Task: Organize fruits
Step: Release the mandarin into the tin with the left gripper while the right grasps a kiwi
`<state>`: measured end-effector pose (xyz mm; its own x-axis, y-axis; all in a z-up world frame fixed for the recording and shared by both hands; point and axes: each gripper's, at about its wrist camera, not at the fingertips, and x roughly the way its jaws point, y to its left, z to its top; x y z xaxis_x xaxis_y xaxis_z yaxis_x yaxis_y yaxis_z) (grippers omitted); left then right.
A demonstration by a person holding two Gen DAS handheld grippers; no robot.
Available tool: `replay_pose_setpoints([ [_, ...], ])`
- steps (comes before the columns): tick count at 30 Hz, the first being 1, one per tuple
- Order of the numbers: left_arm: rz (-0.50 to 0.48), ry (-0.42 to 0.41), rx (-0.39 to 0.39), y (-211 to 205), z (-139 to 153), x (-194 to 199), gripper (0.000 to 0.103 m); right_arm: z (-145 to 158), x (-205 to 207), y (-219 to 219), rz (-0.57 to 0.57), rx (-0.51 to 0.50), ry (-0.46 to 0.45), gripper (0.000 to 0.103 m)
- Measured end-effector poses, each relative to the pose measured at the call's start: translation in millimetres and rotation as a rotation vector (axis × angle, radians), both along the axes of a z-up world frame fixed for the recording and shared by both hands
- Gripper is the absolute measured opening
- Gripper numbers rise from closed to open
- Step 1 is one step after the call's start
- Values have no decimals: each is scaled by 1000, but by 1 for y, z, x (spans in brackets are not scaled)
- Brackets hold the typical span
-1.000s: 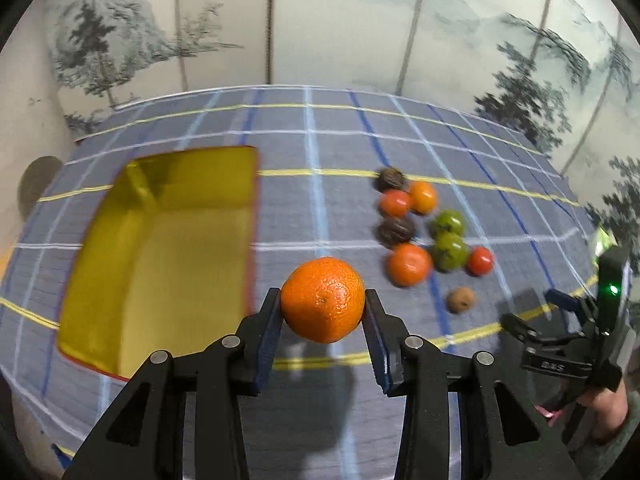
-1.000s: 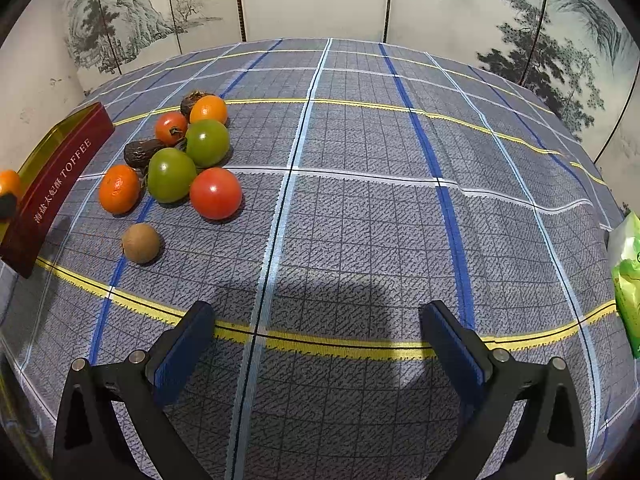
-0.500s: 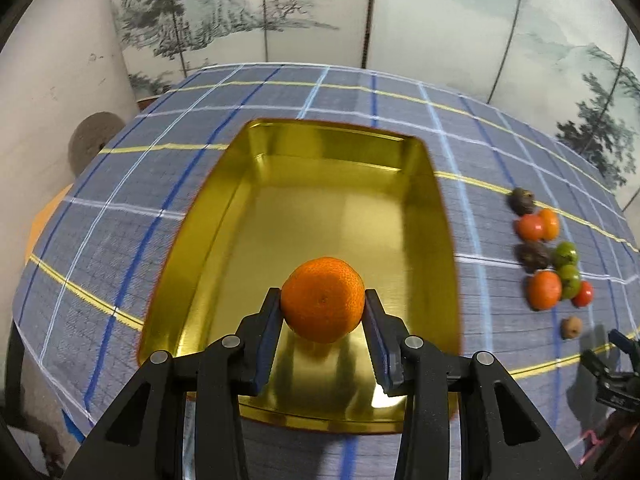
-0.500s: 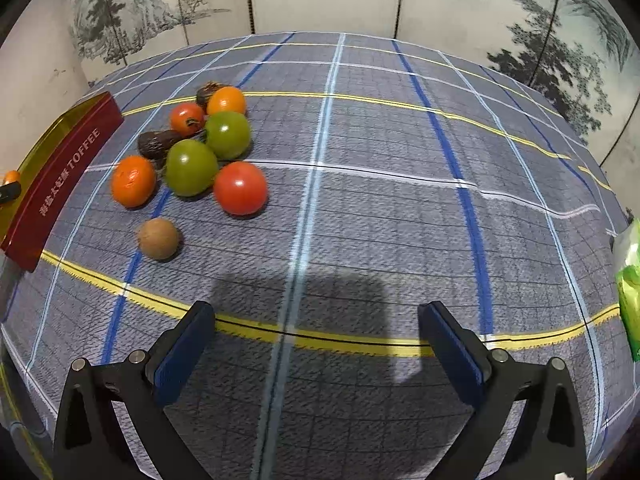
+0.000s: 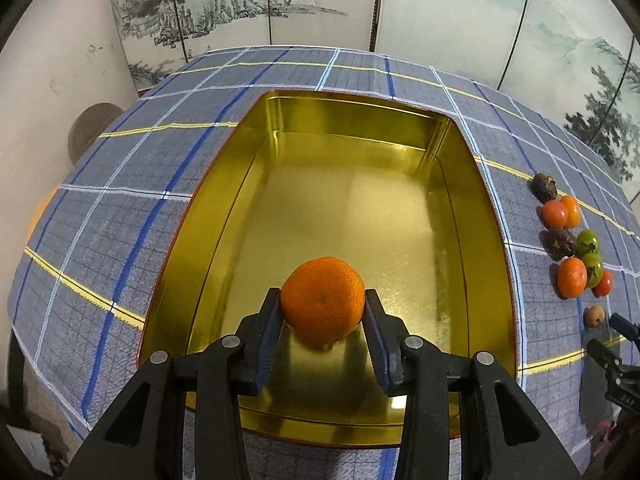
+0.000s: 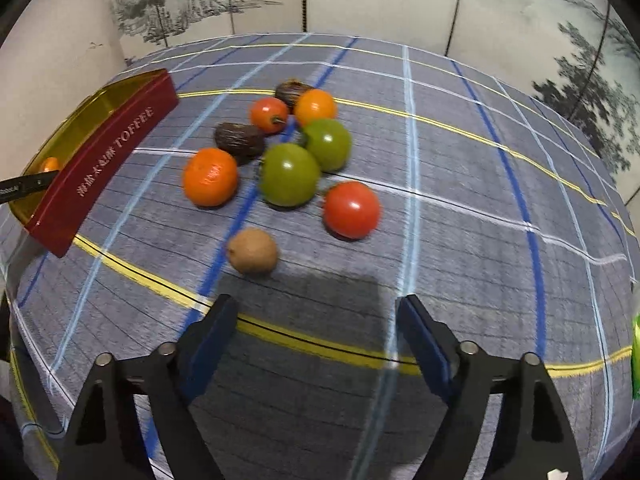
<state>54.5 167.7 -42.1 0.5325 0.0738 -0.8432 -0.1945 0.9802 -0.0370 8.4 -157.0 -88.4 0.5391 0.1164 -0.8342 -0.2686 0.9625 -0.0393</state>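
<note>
left claw (image 5: 322,312) tilted down, mandarin (image 5: 322,298) clamped over tin (image 5: 486,216)

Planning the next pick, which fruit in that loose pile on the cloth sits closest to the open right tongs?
The small brown fruit, alone at the pile's near edge. The red tomato and loose tangerine lie farther from the right tongs.

A folding screen (image 5: 328,4) painted with ink landscapes stands behind the plaid-clothed table (image 6: 460,184).

Left gripper (image 5: 323,312) clamps a mandarin (image 5: 322,298) over the gold tin (image 5: 486,216); fruit cluster (image 5: 570,240) at right on the plaid tablecloth (image 5: 120,216).
</note>
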Motion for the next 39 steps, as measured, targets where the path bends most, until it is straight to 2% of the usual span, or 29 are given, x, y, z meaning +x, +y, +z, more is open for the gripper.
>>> replay_pose_setpoints([
  [4,-3,10,1,1,-4,1,41,2,3,9,18,8,-16,66],
  [17,-4,19,6,3,-11,4,41,3,9,24,54,13,-40,48],
  [19,-4,24,5,3,-11,5,41,3,9,25,61,17,-40,36],
  [24,-8,31,12,3,-10,6,42,4,9,32,87,15,-41,25],
  [35,-4,35,3,4,-11,7,43,3,9,36,91,9,-39,25],
  [39,-1,26,-1,5,-10,3,53,4,10,36,91,14,-34,25],
])
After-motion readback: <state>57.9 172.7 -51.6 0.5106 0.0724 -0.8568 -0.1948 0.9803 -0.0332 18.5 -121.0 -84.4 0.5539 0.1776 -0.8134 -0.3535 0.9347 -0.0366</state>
